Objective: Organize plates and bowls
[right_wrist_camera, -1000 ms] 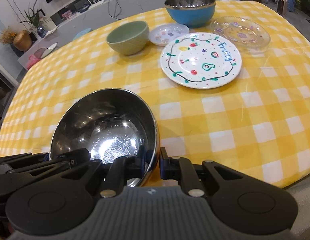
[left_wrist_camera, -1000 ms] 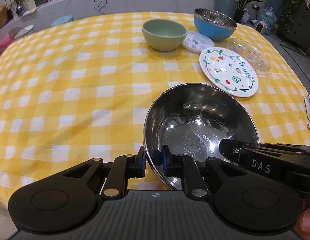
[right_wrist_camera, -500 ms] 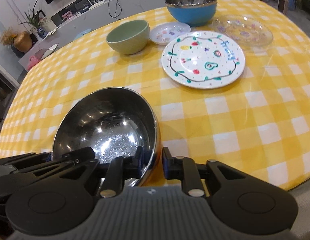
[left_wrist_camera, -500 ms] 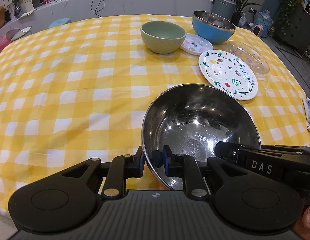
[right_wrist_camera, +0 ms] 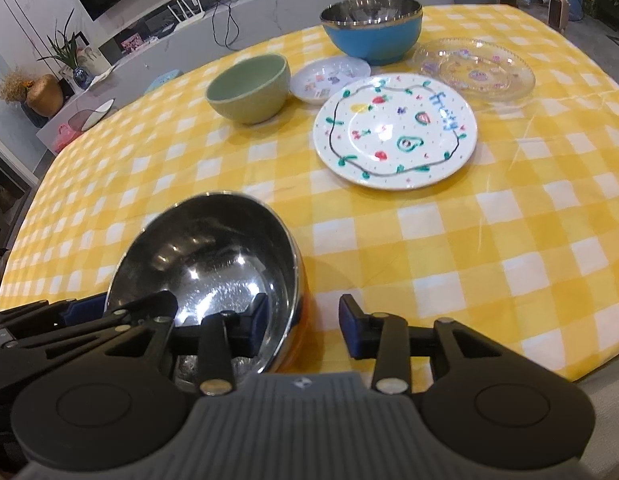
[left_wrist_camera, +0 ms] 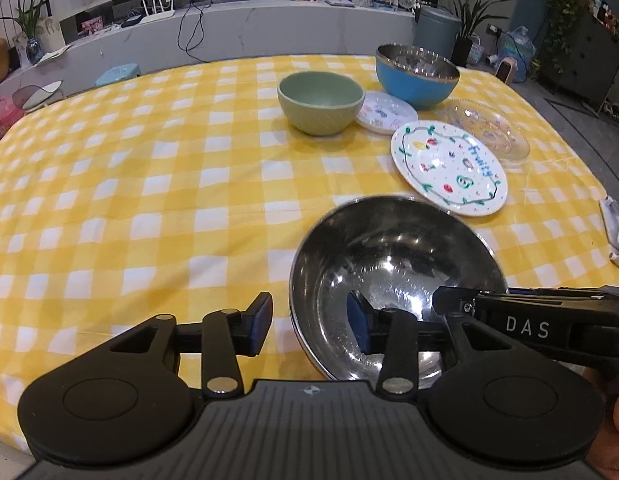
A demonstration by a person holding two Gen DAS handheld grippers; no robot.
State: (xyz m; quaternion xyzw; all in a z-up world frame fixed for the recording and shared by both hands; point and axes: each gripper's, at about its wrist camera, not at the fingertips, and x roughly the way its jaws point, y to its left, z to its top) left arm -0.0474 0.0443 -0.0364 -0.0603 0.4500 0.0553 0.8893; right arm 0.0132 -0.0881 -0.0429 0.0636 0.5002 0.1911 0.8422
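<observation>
Straddling steel bowl (left_wrist_camera: 393, 264) rim, both grippers: L (left_wrist_camera: 307, 326) & R (right_wrist_camera: 303, 326) jaws just opening, apart, pads off rim; bowl on surface (left_wrist_camera: 149, 184).

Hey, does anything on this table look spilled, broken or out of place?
Nothing spilled or broken. The steel bowl sits alone at the near edge, apart from the other dishes, and may be tilted. Both claws have just been opening and straddle its rim.

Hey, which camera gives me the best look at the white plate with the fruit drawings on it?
The right wrist view: the fruit plate sits near mid-frame, large, whole and unobstructed, its drawings easy to see. In the left wrist view the same plate lies off to the right, smaller and more foreshortened, though still fully visible.
</observation>
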